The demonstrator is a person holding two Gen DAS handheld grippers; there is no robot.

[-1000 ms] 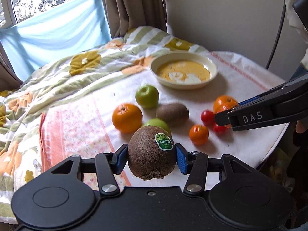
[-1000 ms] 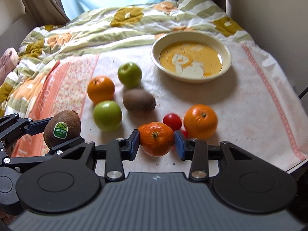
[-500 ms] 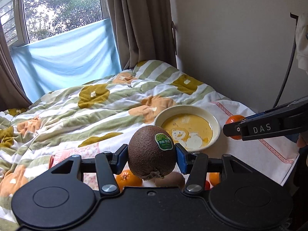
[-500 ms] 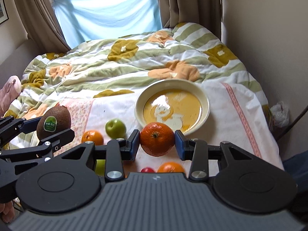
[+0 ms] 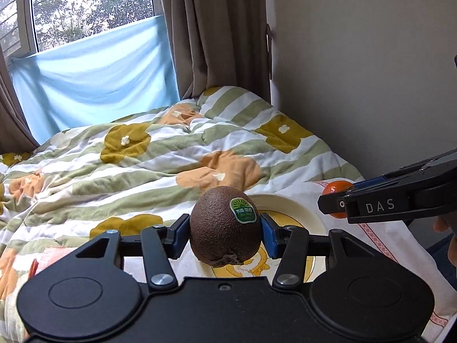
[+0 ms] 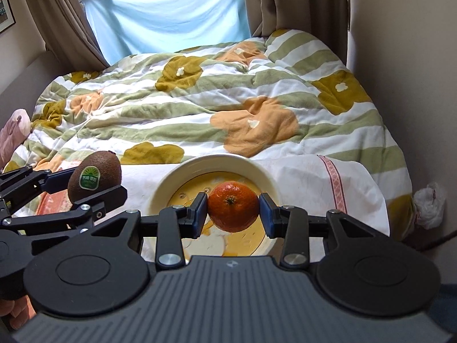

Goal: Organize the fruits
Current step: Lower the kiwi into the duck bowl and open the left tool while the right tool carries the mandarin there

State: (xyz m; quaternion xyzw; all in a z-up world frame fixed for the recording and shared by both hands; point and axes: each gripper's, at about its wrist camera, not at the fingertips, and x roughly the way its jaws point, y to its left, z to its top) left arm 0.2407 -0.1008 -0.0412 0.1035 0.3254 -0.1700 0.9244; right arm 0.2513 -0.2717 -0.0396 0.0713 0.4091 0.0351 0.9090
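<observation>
My left gripper [image 5: 225,233] is shut on a brown kiwi [image 5: 221,225] with a green sticker, held in the air just before the near rim of the cream bowl [image 5: 311,217]. My right gripper [image 6: 232,210] is shut on a small orange mandarin [image 6: 232,210], held over the yellow inside of the bowl [image 6: 182,180]. In the right wrist view the kiwi [image 6: 95,175] hangs in the left gripper [image 6: 85,183], left of the bowl. The mandarin [image 5: 337,188] shows between the right gripper's fingers [image 5: 371,207] at the right edge of the left wrist view. The other fruits are hidden below both gripper bodies.
The bowl stands on a white cloth [image 6: 308,177] with a pink border stripe. A flowered striped quilt [image 6: 200,108] covers the bed beyond. Curtains [image 6: 297,3] and a blue sheet [image 6: 168,8] hang at the window. A wall [image 5: 371,71] runs along the right. A white bag [image 6: 431,203] lies at right.
Both grippers have carried their fruit forward and slightly up from the fruit pile to the bowl. The loose fruits have dropped out of view below. Both grips are unchanged.
</observation>
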